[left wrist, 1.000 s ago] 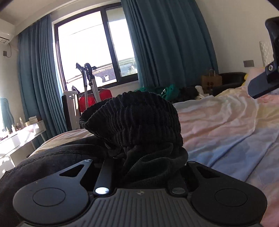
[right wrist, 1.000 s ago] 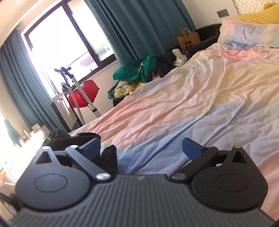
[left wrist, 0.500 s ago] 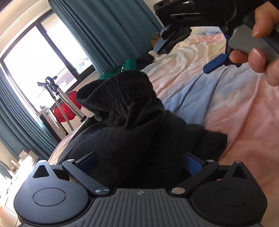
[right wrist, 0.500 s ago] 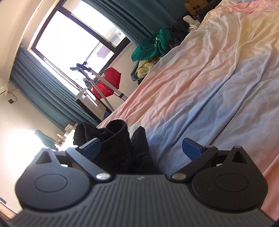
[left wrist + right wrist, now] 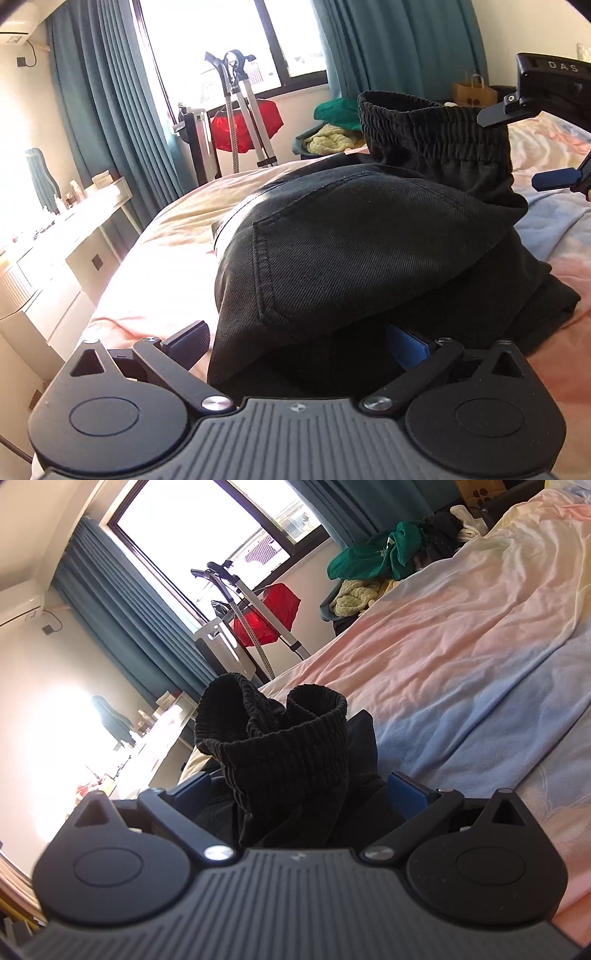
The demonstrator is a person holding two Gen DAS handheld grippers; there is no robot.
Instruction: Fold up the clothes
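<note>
From my left wrist camera I see the whole heap of the black trousers (image 5: 369,251) on the bed (image 5: 166,236): a stitched back pocket faces me, and the elastic waistband stands up at the far end. That view also catches my right tongs (image 5: 532,144) at the right edge, one black finger over the waistband and one blue-tipped finger beyond it, apart from the cloth. My right wrist camera shows none of the pocket side; it gives me only the bunched waistband rising close in front, and behind it the long pastel sheet and a pile of green and yellow clothes (image 5: 373,568) near the window. My left tongs (image 5: 295,343) stand wide apart, with the near edge of the trousers lying between the fingers but not pinched. The right tongs (image 5: 295,794) are also spread, the waistband sitting between the blue pads with neither pad pressing it.
</note>
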